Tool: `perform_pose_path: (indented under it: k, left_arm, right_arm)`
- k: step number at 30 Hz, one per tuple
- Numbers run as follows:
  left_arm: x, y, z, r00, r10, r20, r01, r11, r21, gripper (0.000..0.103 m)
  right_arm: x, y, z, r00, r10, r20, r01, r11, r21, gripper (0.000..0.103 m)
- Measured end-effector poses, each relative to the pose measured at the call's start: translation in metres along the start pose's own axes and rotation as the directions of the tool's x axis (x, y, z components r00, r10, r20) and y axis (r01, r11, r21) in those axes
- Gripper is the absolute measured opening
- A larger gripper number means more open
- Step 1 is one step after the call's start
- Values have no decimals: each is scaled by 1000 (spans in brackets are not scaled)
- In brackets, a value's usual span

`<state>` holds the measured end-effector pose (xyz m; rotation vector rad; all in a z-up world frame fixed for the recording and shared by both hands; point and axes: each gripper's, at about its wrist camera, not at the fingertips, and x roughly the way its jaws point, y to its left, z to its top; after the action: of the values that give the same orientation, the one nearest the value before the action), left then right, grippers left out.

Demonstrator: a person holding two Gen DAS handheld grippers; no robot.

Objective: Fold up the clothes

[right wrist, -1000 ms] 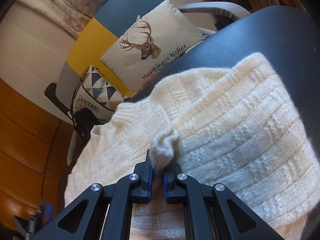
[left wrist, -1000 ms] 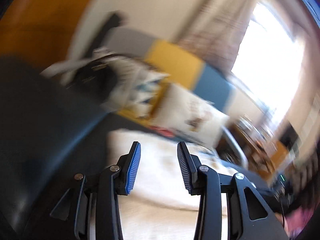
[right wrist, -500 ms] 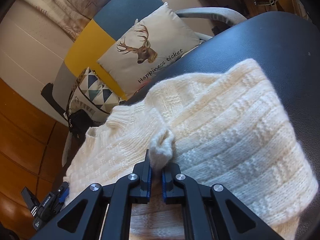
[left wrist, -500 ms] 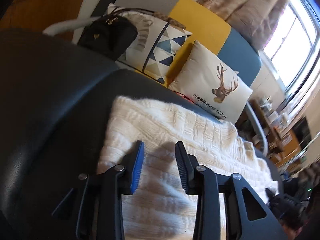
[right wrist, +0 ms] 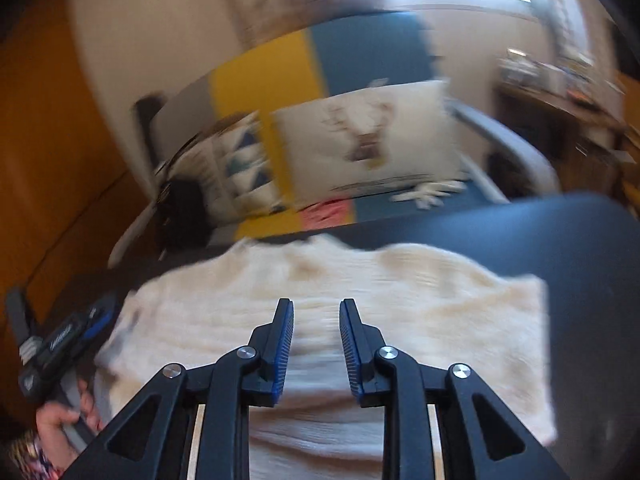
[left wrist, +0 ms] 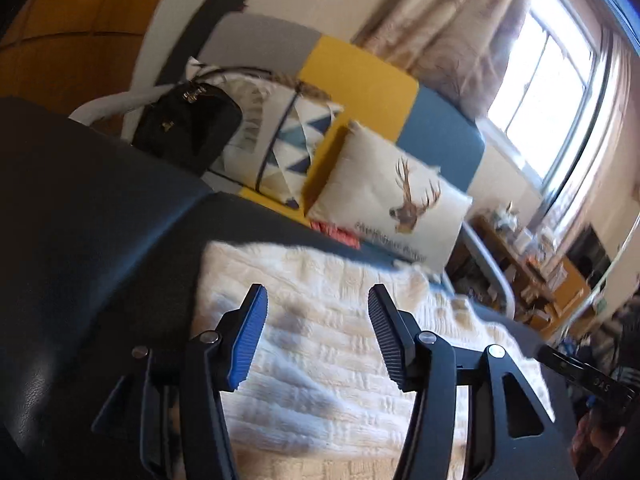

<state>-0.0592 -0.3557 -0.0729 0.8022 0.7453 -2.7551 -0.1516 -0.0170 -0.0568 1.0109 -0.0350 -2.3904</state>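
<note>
Cream knitted sweater (left wrist: 320,344) lies folded flat on the black padded surface (left wrist: 80,240), at 6 o'clock from the deer cushion (left wrist: 392,208). Left gripper (left wrist: 316,336) has just been opening; jaws stand apart above the knit, nothing between them. Right gripper (right wrist: 316,344) has likewise just been opening, jaws parted, nothing held, over the sweater's near edge.

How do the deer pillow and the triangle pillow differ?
Print: the deer pillow has a brown antlered deer head with a line of text under it; the triangle pillow has blue and grey triangles.
Place: the deer pillow stands against the sofa's yellow and blue panels; the triangle pillow stands nearer the grey end, beside a black bag.
Shared: both have a pale ground and lean upright on the sofa back.
</note>
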Motion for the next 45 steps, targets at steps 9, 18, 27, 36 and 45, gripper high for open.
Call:
perform_pose_path:
  k: [9,18,27,36,45]
  left_arm:
    - [17,16,-4,992,89,-85,-96,992,-81,56]
    - [26,1,-10,979,174,-108,-172,985,33,63]
    - [26,4,-9,981,165,-106,-163,986,19,63]
    - [30,-3,-8,972,204,-114,-199,978,58,63]
    - [27,-7,-5,972,207,-113,-199,977,80,65]
  right_arm:
    - [90,103,-14,982,45,-181,-82,975,-206,24]
    - [110,120,-25,985,-61,-161,20,969,-245,24]
    - [59,68,-12,998,-32,-57,26,994,-102,24]
    - [46,-39,-18,983,-142,-121,148,988,48,21]
    - [24,-38,-16,994,-92,-53,97,990,104,24]
